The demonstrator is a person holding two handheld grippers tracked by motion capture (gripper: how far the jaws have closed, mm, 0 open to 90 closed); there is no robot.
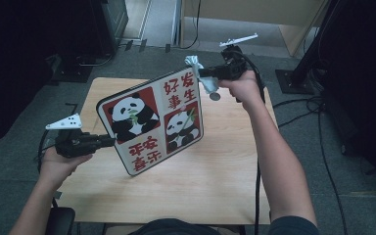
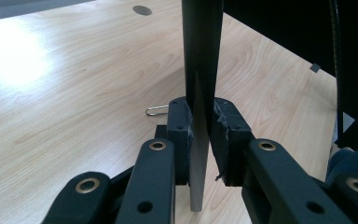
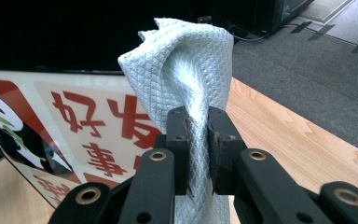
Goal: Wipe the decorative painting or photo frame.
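Left claw (image 1: 108, 141) clamped on the left edge of the panda board (image 1: 152, 121), held tilted above the worktop (image 1: 200, 171). Right claw (image 1: 201, 73) pinched shut on a pale waffle-weave cloth (image 1: 198, 66) at the board's upper right corner. Judged step: wiping about to start; next, cloth pressed flat to the printed face. Left gripper view: board edge-on (image 2: 200, 93), wire clip (image 2: 156, 110) on worktop. Right gripper view: cloth weave (image 3: 186, 60).

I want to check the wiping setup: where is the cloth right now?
The cloth is pinched in the right gripper, held in the air at the panda board's top right corner in the high view, above the table's far edge.
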